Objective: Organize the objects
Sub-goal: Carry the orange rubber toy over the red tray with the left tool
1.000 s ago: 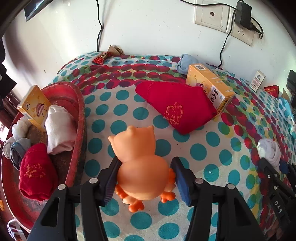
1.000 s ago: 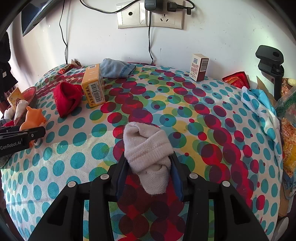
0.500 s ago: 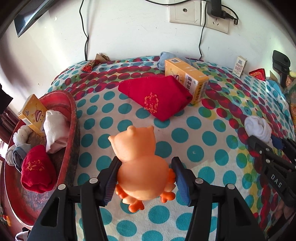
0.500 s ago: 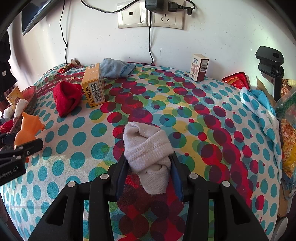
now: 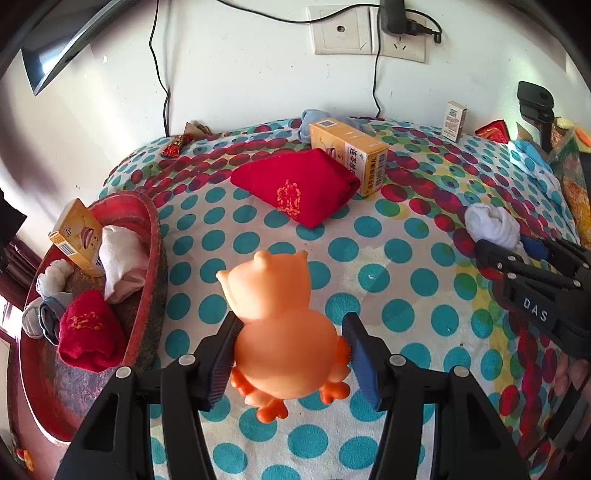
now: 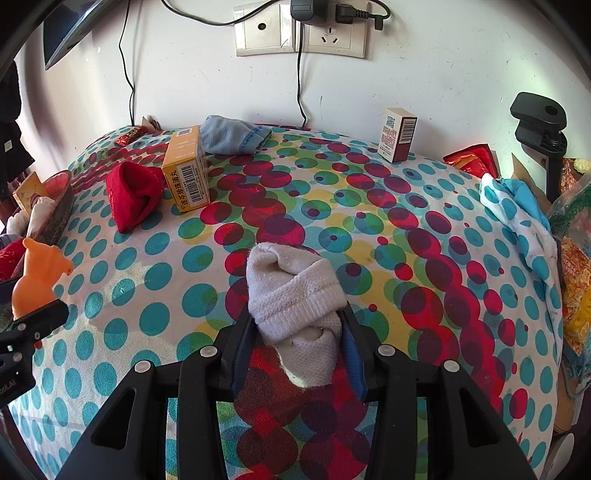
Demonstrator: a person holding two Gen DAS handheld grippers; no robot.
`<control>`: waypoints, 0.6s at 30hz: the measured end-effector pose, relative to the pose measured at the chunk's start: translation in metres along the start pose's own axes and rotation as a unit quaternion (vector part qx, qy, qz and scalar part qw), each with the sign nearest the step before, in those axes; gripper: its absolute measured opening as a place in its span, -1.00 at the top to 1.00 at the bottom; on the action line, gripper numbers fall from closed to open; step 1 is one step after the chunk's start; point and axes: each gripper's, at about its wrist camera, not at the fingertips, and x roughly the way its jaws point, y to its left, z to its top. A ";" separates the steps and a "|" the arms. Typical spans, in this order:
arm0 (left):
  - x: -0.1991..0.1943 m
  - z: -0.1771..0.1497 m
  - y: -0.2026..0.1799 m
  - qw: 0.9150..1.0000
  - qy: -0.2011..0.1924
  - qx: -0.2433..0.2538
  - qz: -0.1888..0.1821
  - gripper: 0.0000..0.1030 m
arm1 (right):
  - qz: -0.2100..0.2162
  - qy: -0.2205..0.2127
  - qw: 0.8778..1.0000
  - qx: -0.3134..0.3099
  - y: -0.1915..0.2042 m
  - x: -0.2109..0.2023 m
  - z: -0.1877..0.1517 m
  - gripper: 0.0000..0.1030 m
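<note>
Above the spotted counter [image 5: 399,254], the left gripper [image 5: 291,354] has its fingers clamped on the orange toy [image 5: 284,332], the right gripper [image 6: 295,343] on a white sock [image 6: 295,295]. Carrying step; next, I'd say, the red basket [image 5: 147,258] beside the toy.

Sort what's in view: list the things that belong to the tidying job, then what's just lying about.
Job: orange toy in left hand-held gripper; white sock in right hand-held gripper; red basket; red pouch; yellow box.
Lying about: wall sockets; black clamp.
</note>
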 end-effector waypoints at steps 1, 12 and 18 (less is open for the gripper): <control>-0.001 -0.001 0.000 1.000 -0.001 0.002 0.001 -0.11 | 0.000 0.000 1.000 0.000 0.000 0.000 0.000 0.19; -0.020 -0.019 0.012 1.000 -0.009 0.016 0.012 -0.11 | -0.001 0.000 1.000 0.000 0.000 0.000 0.000 0.19; -0.032 -0.024 0.026 1.000 -0.015 0.012 0.016 -0.11 | -0.001 0.000 1.000 0.000 0.001 0.000 0.000 0.19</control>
